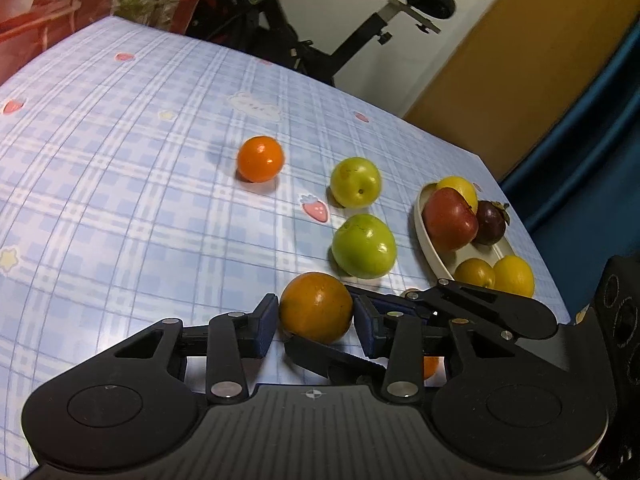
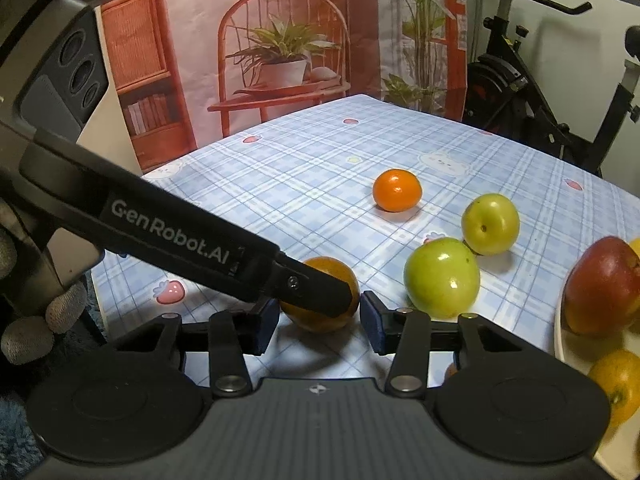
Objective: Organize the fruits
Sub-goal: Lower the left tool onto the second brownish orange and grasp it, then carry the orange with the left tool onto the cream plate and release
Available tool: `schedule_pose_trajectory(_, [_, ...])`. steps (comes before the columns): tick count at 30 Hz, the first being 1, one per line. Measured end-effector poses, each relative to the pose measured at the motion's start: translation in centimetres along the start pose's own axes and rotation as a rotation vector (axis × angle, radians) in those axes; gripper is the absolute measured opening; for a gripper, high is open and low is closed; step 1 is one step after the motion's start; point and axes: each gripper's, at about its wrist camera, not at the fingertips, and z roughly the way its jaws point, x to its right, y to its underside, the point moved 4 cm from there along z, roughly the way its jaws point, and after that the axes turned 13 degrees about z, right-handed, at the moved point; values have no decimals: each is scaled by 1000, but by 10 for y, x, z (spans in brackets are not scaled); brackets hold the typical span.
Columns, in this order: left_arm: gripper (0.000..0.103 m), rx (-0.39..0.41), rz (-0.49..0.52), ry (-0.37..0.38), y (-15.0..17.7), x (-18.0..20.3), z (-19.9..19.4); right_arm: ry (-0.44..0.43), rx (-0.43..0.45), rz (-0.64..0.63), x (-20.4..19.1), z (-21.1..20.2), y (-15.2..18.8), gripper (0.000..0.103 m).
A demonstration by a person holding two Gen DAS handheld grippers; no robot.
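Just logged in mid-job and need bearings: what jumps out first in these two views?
The dull orange sits right between the left gripper's blue pads, which press its sides. Beyond it on the checked tablecloth lie two green apples and a bright orange. At the right edge a white plate already holds a red apple and other fruit.

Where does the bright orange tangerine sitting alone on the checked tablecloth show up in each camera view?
Left wrist view: bright orange tangerine, upper centre, left of the fruits.
Right wrist view: same tangerine, centre right, beyond the fruits.
Shared landmark: the yellow-green apple just right of it.
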Motion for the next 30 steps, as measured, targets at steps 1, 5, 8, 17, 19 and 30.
schedule_pose_trajectory(1, [44,5,15,0,-1,3,0,1,7,9,1,-2,0,47])
schedule_pose_trajectory(5, [44,24,52,13,-7,12,-3,10,38,42,7,-13,-1,47])
schedule_pose_trajectory(8, [44,36,104,19,-17,23,-3,36,70,47,8,-23,-5,47])
schedule_pose_trajectory(17, [44,50,288,48,-53,75,6,108,208,148,37,-66,-15,47])
schedule_pose_trajectory(19, [44,39,322,57,-58,87,14,126,228,184,48,-74,-16,47])
schedule_pose_trajectory(30, [44,-14,469,128,-88,158,67,247,326,364,115,-117,-14,47])
